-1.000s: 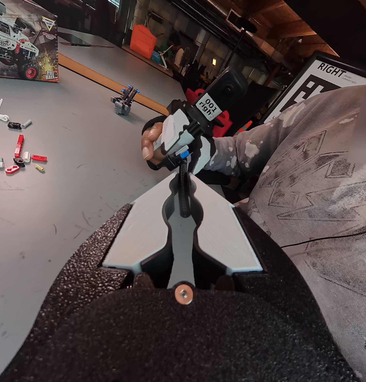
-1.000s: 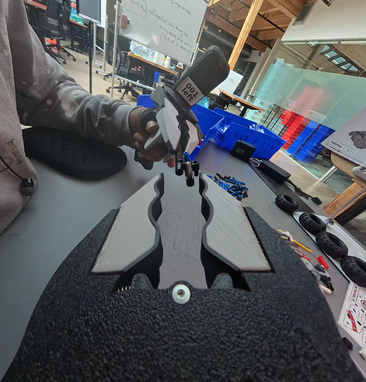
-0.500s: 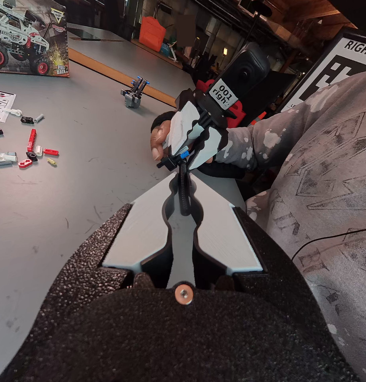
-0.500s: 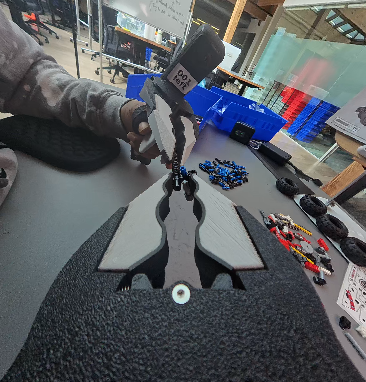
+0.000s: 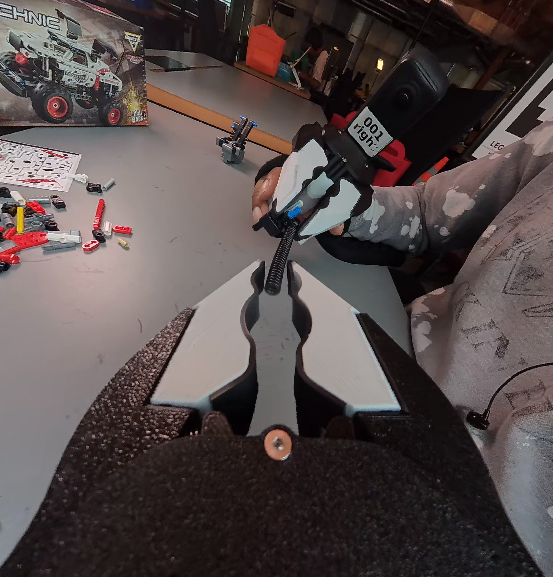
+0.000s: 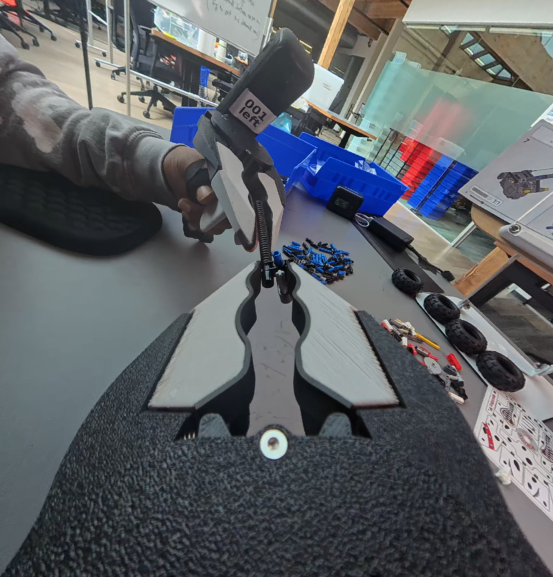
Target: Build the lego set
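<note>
A black ribbed hose (image 5: 279, 259) runs between my two grippers above the grey table (image 5: 144, 312). My left gripper (image 5: 275, 265) is shut on the hose's near end, at the fingertips. The hose's far end carries a black connector with a blue pin (image 5: 292, 212). My right gripper (image 6: 274, 268) is shut on that connector (image 6: 279, 281), with the blue pin (image 6: 276, 256) just past its tips. In the right wrist view the hose (image 6: 262, 231) rises into the left gripper's fingers (image 6: 234, 193). A small grey and blue partial build (image 5: 236, 145) stands farther back.
The set's box (image 5: 66, 62), a sticker sheet (image 5: 28, 162) and loose red, grey and black parts (image 5: 34, 224) lie left. A pile of blue and black pins (image 6: 318, 259), several tyres (image 6: 465, 334), blue bins (image 6: 347, 178), an instruction booklet on a stand (image 6: 518, 175) and a black pad (image 6: 66, 212) also show. The grippers are tip to tip, or close to it.
My right gripper has narrowed from open and closed on the black connector. The hose now sits nearer my left gripper's tips. Both hands have shifted slightly.
</note>
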